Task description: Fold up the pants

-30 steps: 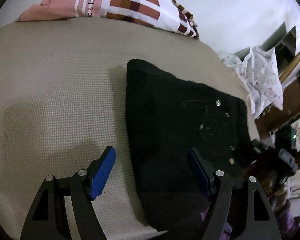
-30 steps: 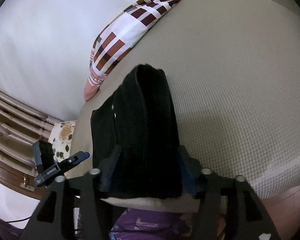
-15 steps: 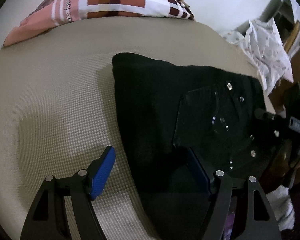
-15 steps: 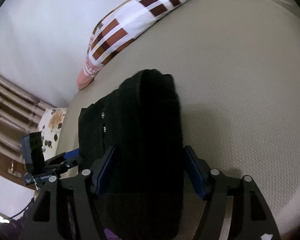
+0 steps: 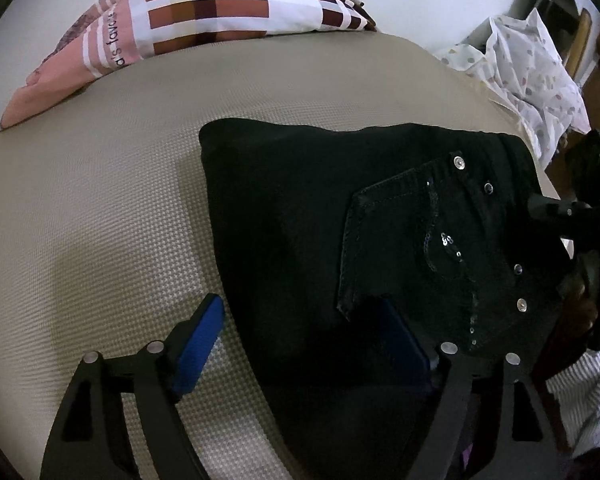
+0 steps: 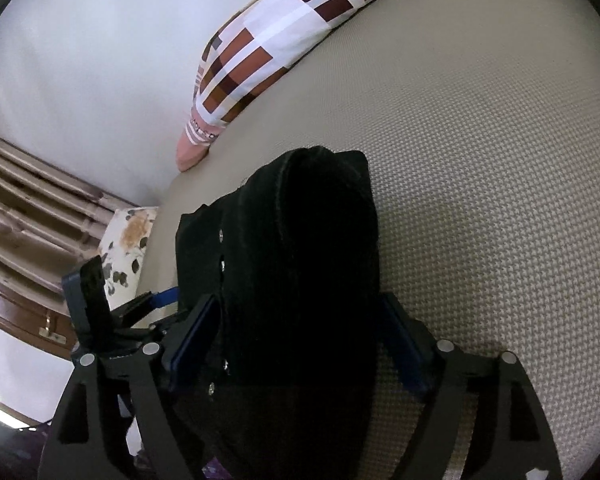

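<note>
The black pants (image 5: 340, 216) lie folded into a thick bundle on the beige bed cover (image 5: 100, 208), back pocket and metal rivets facing up. My left gripper (image 5: 304, 336) is open, its jaws straddling the near left edge of the bundle; one blue pad lies on the cover, the other over the fabric. In the right wrist view the pants (image 6: 300, 240) rise as a folded stack between the blue pads of my right gripper (image 6: 300, 344), which is open around the near end. The left gripper (image 6: 112, 312) shows at the bundle's left side.
A checked brown, white and pink pillow (image 5: 204, 20) lies at the head of the bed, also in the right wrist view (image 6: 268, 48). White spotted cloth (image 5: 532, 76) hangs off the right side. A wooden slatted frame (image 6: 28, 208) and a floral cushion (image 6: 128, 248) stand left of the bed.
Both grippers have moved in closer over the folded pants. The bundle has grown larger in both views, and the pocket side now faces the left camera. The jaws stay open.
</note>
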